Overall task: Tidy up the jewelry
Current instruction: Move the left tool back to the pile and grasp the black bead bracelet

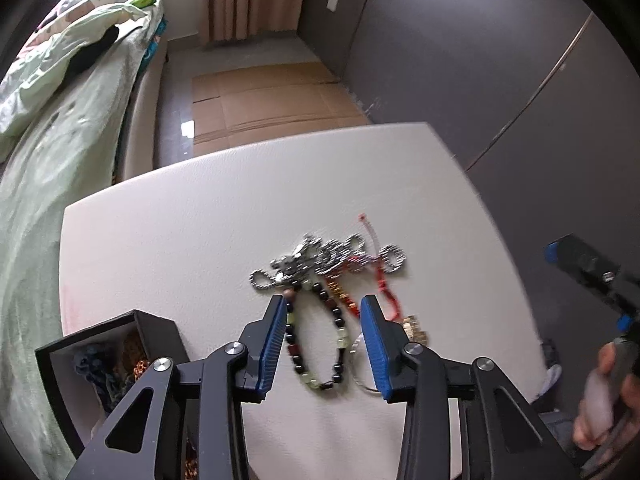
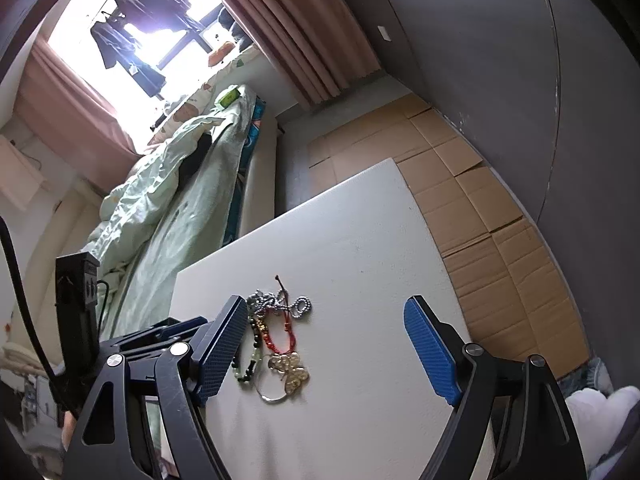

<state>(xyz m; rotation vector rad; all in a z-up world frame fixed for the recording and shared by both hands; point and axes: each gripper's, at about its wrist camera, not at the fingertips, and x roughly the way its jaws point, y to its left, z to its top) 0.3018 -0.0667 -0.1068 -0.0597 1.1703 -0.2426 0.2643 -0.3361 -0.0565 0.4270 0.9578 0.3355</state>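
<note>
A pile of jewelry lies on the white table: a silver chain, a black and pale green bead bracelet, a red cord bracelet and a gold butterfly pendant. My left gripper is open, its blue pads either side of the bead bracelet, just above it. My right gripper is open and empty, hovering right of the pile. The silver chain and bead bracelet also show in the right wrist view.
A black open jewelry box with pieces inside stands at the table's left front corner. A bed with a green quilt lies to the left. Flattened cardboard covers the floor beyond the table. A grey wardrobe stands on the right.
</note>
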